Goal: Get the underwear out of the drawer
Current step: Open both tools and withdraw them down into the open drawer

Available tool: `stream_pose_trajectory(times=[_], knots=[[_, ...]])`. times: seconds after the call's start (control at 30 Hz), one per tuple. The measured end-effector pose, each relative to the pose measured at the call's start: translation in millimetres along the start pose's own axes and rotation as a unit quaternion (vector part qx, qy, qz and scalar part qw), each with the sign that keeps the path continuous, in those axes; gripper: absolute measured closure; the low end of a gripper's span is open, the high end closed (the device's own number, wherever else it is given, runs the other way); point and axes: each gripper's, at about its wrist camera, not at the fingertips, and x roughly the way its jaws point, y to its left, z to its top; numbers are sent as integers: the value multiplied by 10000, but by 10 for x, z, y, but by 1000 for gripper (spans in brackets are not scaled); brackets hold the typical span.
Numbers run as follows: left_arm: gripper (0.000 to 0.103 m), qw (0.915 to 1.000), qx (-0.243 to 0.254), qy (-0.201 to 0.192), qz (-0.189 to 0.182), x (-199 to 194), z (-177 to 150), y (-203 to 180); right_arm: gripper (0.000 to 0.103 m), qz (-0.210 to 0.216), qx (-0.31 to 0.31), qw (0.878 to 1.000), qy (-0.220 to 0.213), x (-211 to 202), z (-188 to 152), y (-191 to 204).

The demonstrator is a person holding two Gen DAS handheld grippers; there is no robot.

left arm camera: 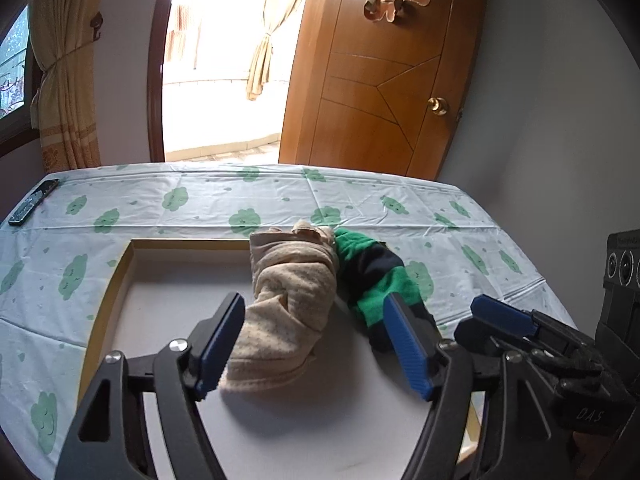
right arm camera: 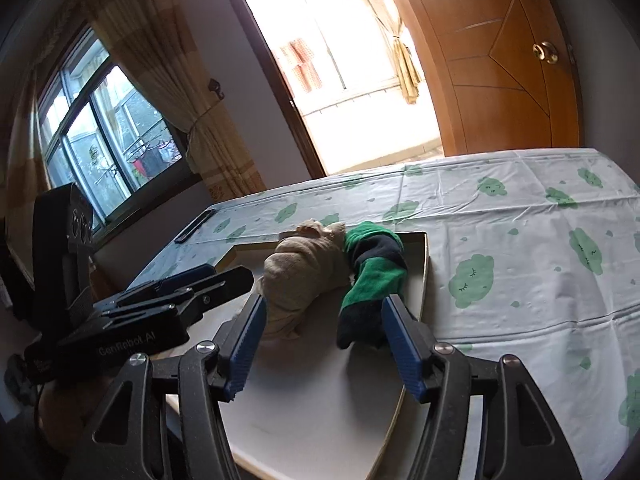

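Both hand-held grippers [left arm camera: 314,350] [right arm camera: 324,346] open, empty

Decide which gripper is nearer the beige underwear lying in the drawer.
Left. The left gripper stands open around the near end of the beige underwear; the right gripper is open further right, by the green striped piece.

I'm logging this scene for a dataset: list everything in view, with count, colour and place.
beige underwear: 1, beige, rolled, in the drawer, left of the striped one
striped underwear: 1, green and dark navy, in the drawer, right side
drawer: 1, white inside, yellowish rim, on the tablecloth
tablecloth: 1, white with green clouds
remote: 1, black, far left corner
door: 1, brown wood, open
curtains: beige, by the window and doorway
left hand-held gripper: black, blue pads, open
right hand-held gripper: same, open
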Motion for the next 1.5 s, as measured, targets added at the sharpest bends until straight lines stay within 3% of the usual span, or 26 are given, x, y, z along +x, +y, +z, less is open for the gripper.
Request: stream_pose_trajectory(times=[0.1,0.2,0.4,0.6,0.77,0.93,1.17,1.33,1.5], knots=[[25,9997,70,-216,-46,-305,-122,26,40,156,-420,9990,-52,-263,-172,194],[14,9992,70,-399,-73,-588,-290,80,39,320,-792,9963,-61,-508,-364,338],[13,9978,126,-649,-62,-1000,-681,176,36,516,-1581,9861,34,-823,-832,577],[13,9965,386,-696,237,-1229,-1207,235,36,625,-2350,9694,329,-831,-1397,718],[11,9970,659,-75,392,-1151,-1666,306,36,651,-2610,9603,734,-739,-1829,711],[11,9947,672,605,496,-1037,-2046,468,36,650,-2442,9636,875,-696,-1962,644],[11,9822,751,1641,525,-748,-2325,651,36,631,-2452,9618,1036,-634,-2073,669],[11,9703,726,2263,442,-511,-2406,765,36,330,-2945,9476,1194,-490,-2122,770],[15,9625,744,2599,239,-389,-2454,781,36,37,-3534,9220,1580,-207,-2178,869]])
